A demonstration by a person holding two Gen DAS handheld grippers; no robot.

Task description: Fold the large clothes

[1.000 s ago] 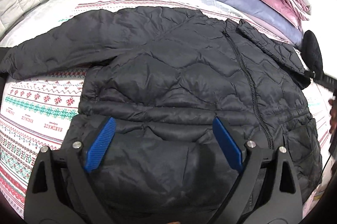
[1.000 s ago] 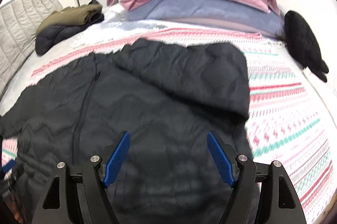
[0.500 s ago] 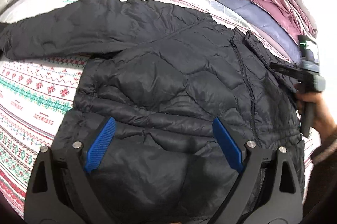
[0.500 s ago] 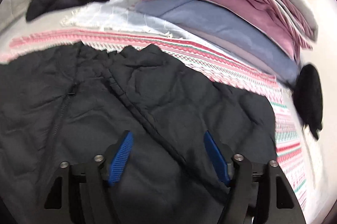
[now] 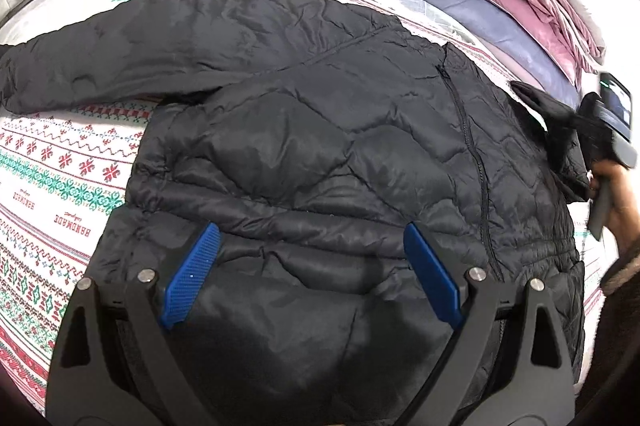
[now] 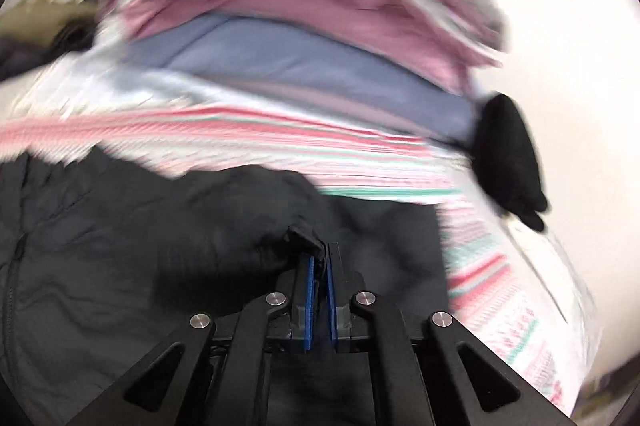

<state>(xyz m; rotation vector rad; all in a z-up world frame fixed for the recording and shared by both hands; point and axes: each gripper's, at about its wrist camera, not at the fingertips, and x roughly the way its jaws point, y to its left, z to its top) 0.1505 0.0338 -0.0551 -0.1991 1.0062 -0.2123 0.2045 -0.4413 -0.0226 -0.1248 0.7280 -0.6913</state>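
Here, the black quilted jacket (image 5: pixel 320 129) lies spread on a patterned bedspread (image 5: pixel 52 185), its hem hidden behind the left gripper (image 5: pixel 312 278), whose jaws gape wide above the fabric. At lower centre of the blurred right wrist view, the right gripper (image 6: pixel 318 266) pinches a sleeve cuff (image 6: pixel 304 238) (edges smeared). Folded blankets (image 5: pixel 520 5) crowd the upper right; bare bedspread runs along the left edge.
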